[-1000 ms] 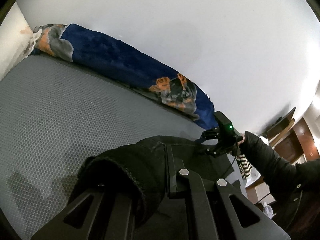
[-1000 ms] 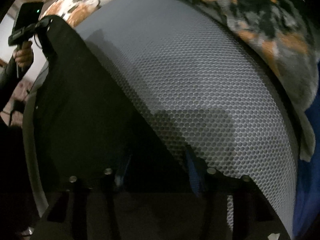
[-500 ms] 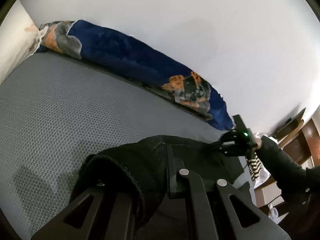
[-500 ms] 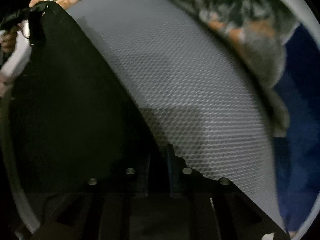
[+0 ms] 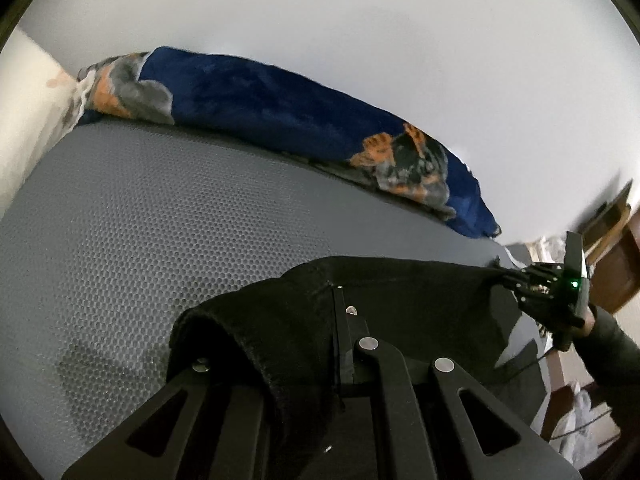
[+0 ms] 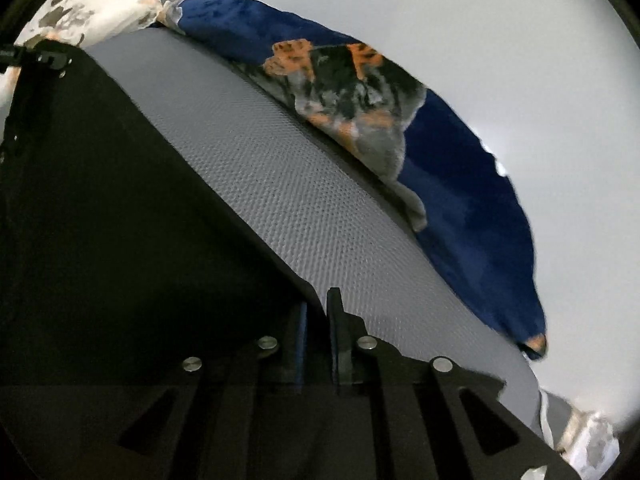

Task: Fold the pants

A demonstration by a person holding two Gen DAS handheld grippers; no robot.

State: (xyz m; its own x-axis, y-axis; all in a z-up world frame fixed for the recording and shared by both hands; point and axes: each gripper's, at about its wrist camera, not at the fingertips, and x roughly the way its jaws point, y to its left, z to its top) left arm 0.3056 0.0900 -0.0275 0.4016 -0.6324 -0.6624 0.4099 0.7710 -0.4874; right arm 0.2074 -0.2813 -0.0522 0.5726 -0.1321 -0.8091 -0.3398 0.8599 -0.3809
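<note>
Holding the black pants stretched over the grey mattress, left gripper and right gripper both pinching cloth; no fold laid yet, I'd say.

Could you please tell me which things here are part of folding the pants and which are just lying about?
Part of the job:
- black pants
- left gripper, shut on the pants
- right gripper, shut on the pants' edge
- grey mattress beneath

Lying about:
- blue blanket
- patterned pillow
</note>
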